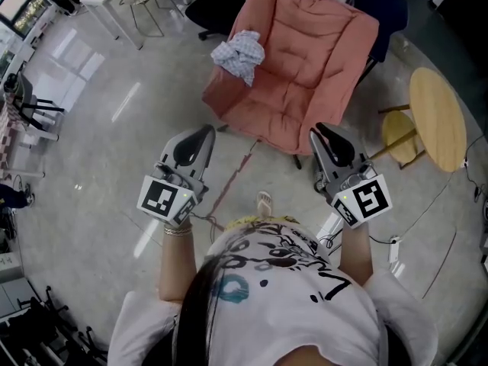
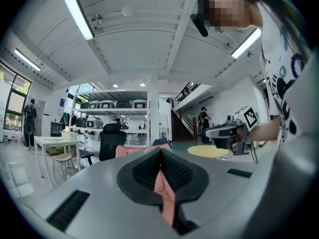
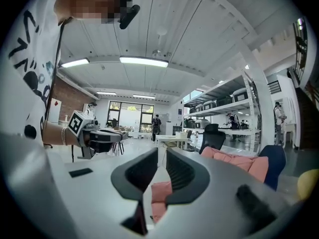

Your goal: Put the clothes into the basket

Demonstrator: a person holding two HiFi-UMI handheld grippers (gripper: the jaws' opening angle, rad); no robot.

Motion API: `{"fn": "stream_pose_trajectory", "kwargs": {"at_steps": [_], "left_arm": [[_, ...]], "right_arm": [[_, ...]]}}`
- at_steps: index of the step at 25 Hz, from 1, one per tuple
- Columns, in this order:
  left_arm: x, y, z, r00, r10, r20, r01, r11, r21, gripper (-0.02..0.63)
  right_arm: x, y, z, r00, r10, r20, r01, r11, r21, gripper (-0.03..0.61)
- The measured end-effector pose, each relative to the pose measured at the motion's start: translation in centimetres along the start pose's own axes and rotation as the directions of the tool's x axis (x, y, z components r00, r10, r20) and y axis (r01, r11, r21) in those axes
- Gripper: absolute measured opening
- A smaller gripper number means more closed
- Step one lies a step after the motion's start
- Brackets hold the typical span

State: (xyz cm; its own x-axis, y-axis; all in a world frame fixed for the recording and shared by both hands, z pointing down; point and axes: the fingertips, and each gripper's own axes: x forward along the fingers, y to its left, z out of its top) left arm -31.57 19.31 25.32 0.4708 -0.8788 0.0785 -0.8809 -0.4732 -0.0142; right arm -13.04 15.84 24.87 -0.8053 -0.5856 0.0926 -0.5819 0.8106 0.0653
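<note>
One crumpled cloth [image 1: 239, 54] on pink chair [image 1: 313, 75], left gripper [image 1: 204, 133] jaws pressed together, right gripper [image 1: 324, 133] jaws slightly apart

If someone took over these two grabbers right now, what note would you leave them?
Left gripper: shut, empty.
Right gripper: jaws slightly apart, empty.
Cloth: crumpled on the pink chair, ahead of both grippers, untouched.
Basket: not in view.
Done: nothing yet.
Left: pick up the cloth, find the basket, drop it in.
</note>
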Motion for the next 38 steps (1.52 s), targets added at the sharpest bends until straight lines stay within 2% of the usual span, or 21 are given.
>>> {"fn": "stream_pose_trajectory", "kwargs": {"at_steps": [8,19,30,38], "left_arm": [[3.4,1.2,-0.7,0.998,0.063,-0.017,-0.063,0.998,-0.015,0.014],[6.4,3.3,-0.6,0.998,0.057,-0.03,-0.058,0.998,-0.031,0.014],[14.4,11.9,-1.9,0.998,0.006,-0.055,-0.009,0.999,-0.047,0.014],[21.7,19.8,-1.7,0.993,-0.088,-0.079,0.084,0.995,-0.056,0.014]], "right_arm": [[2.0,-4.1,-0.8,1.0,0.024,0.015,-0.025,0.999,0.032,0.035],[4.9,-6.0,-0.9,0.998,0.06,-0.01,-0.059,0.997,0.047,0.034],[14.1,-11.5,-1.8,0.999,0.032,-0.041,-0.029,0.998,0.06,0.035],[22.8,-16.4,-1.7,0.997,-0.012,-0.073,0.019,0.995,0.097,0.035]]}}
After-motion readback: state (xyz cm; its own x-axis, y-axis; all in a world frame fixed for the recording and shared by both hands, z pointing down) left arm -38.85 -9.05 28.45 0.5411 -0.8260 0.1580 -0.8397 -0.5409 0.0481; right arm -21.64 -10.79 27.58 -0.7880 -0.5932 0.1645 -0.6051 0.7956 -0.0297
